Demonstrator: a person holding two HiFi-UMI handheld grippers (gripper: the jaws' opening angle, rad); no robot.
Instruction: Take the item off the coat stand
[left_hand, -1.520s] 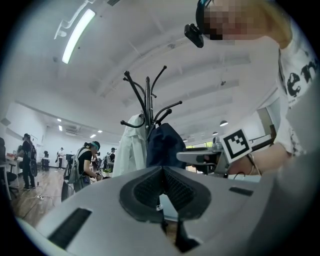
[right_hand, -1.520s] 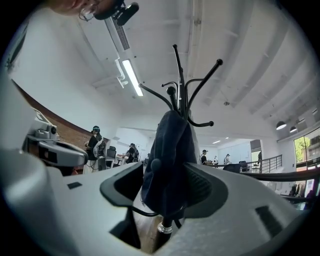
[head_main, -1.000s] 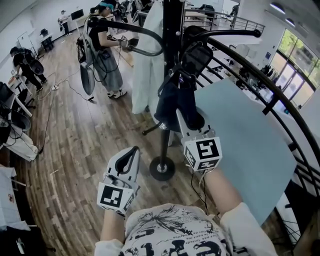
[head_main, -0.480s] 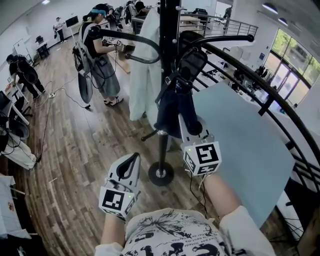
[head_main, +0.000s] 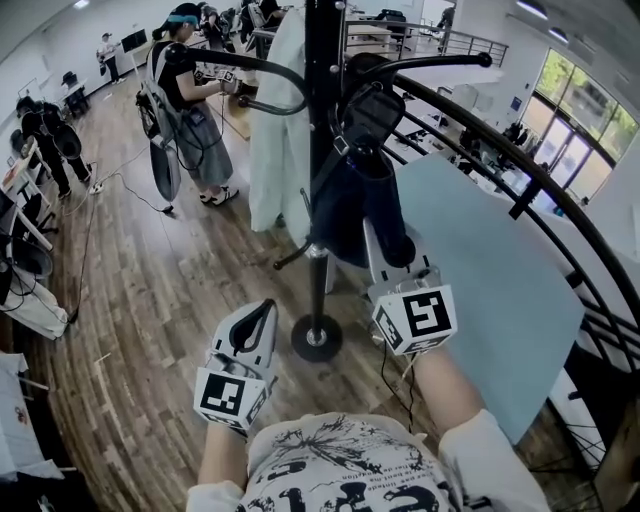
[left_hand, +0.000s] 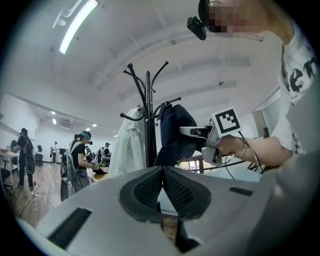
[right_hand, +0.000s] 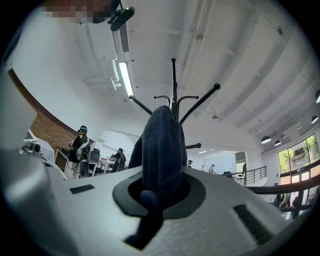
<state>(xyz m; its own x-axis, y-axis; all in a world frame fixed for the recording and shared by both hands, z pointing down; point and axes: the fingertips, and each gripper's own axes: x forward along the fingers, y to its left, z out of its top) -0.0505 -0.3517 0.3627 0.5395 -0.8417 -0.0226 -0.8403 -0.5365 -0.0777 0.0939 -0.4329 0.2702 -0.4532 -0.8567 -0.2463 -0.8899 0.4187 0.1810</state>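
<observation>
- My right tool (head_main: 388, 252) pinches the dark blue cloth (head_main: 355, 205) on the coat stand (head_main: 322, 120), mid frame.
- My left tool (head_main: 262, 318) is closed, holding nothing, lower left.

Head camera looks steeply down on the coat stand (head_main: 322, 100), close. Camera on my left gripper (head_main: 266, 308) looks up at it from farther back; that on my right gripper (head_main: 388, 252), from just beneath. All three share it.

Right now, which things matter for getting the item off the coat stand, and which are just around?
In the job: coat stand, dark blue item hanging on it, right gripper shut on that item.
Just around: white coat, left gripper, light blue board, bystander.
</observation>
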